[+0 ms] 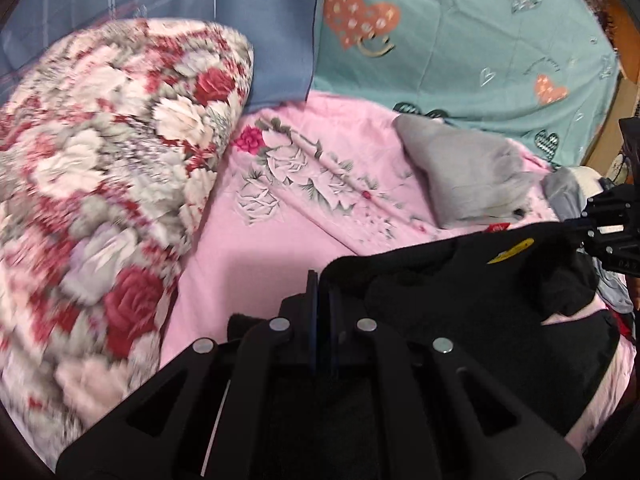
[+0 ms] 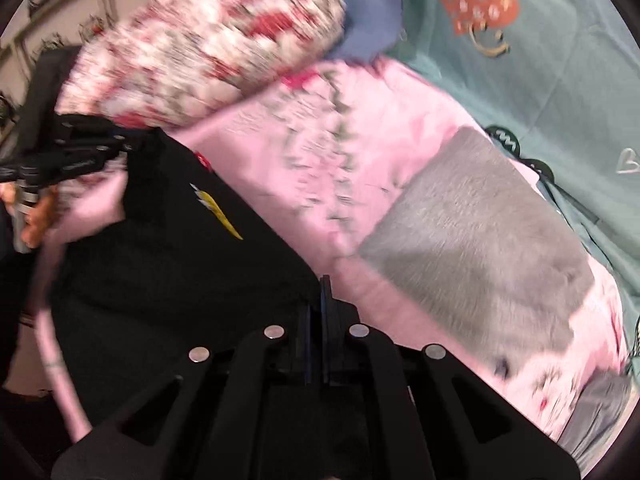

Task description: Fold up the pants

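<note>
A: Where are the black pants [image 1: 460, 292] at this moment?

B: They hang between the two grippers, above the pink bed sheet [image 1: 248, 256] with the flower print. One edge of the cloth is at the left gripper [image 1: 322, 280], the other edge goes to the right gripper [image 2: 324, 284].

A: And the grippers, how do they stand?

B: The jaws of the left gripper are pressed together, and the black cloth is caught between them. The right gripper is the same: its jaws are together on the black cloth at the corner of the pants.

A: Is there some mark on the pants?

B: Yes, a yellow label [image 2: 218, 210] on the black cloth, and a small red tag [image 1: 498, 227] at the edge.

A: What else lies on the bed?

B: A folded grey garment [image 2: 476, 236] lies on the pink sheet, near the pants but apart from them. A thick rose-pattern blanket [image 1: 104, 168] is piled at the left side. Behind them lie a blue checked cloth [image 1: 224, 4] and a teal cloth with hearts [image 1: 472, 48].

A: Is the person visible?

B: Only a hand [image 2: 36, 216], in the right wrist view, holding the handle of the left gripper. The picture is blurred there.
</note>
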A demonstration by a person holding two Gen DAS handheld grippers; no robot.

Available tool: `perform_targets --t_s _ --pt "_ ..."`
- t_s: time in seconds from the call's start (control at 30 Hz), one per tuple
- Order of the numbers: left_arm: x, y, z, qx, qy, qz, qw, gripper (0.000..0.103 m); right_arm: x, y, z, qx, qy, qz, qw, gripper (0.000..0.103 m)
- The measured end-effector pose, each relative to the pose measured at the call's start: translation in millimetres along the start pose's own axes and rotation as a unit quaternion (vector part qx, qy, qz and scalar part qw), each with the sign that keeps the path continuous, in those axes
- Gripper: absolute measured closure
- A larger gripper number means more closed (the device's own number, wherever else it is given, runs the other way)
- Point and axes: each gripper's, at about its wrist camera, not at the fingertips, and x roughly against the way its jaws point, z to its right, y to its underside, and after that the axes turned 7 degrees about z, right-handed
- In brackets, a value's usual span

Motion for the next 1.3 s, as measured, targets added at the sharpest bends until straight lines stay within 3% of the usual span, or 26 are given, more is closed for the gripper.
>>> perform_targets --t_s 0.17,0.37,0.43,0.5,0.57,0.6,0.67,0.77,0.87,0.9,0.93,1.03,1.3 --pt "67.2 57.5 10.6 0.018 0.006 0.024 0.9995 0.098 58.7 45.4 -78.1 0.016 -0.027 0.015 0.999 0.099" --pt "71.5 135.1 3.7 0.045 -0.001 -0.031 0.9985 0.096 54.0 116.6 -157.0 0.036 -0.051 -0.018 0.998 0.099" --pt "67.7 151.8 0.6 0.054 -0.011 -0.047 0.9974 0.078 37.5 138.4 -174.9 0.038 -0.059 -0.040 0.997 0.099" --pt "75.9 160.7 -5.3 0.078 0.011 -0.047 0.9958 0.069 19.3 153.2 -182.9 0.031 -0.060 -0.061 0.996 0.099" --pt "89.5 162.2 -10.3 0.096 0.010 -0.039 0.9945 0.032 1.4 163.4 -183.1 0.010 -0.058 -0.079 0.995 0.099" --pt "102.2 162.8 -13.7 0.108 -0.003 -0.019 0.9939 0.008 -0.9 165.2 -181.8 0.000 -0.058 -0.069 0.996 0.099" --pt "124.1 163.4 -20.4 0.138 -0.010 0.017 0.9903 0.007 -0.4 164.0 -181.5 -0.007 -0.056 -0.060 0.997 0.099" --pt "133.4 163.0 -36.6 0.222 -0.020 0.010 0.9749 0.007 2.3 165.9 -183.5 -0.010 -0.052 -0.048 0.997 0.099" --pt "121.0 163.6 -51.0 0.322 0.002 -0.023 0.9465 0.008 0.6 166.8 -182.3 -0.015 -0.048 -0.041 0.998 0.099" --pt "111.2 162.9 -56.0 0.361 0.012 -0.039 0.9317 0.009 0.0 166.4 -183.1 -0.015 -0.047 -0.040 0.998 0.099" --pt "106.7 163.0 -55.8 0.372 0.015 -0.045 0.9269 0.009 -0.5 165.5 -182.9 -0.017 -0.047 -0.039 0.998 0.099" --pt "88.0 156.6 -57.0 0.390 -0.012 -0.064 0.9185 0.010 3.0 170.6 -183.2 -0.024 -0.054 -0.034 0.998 0.099" --pt "65.1 151.1 -54.8 0.418 -0.003 -0.090 0.9038 0.010 5.9 175.7 -179.7 -0.034 -0.066 -0.022 0.997 0.099"
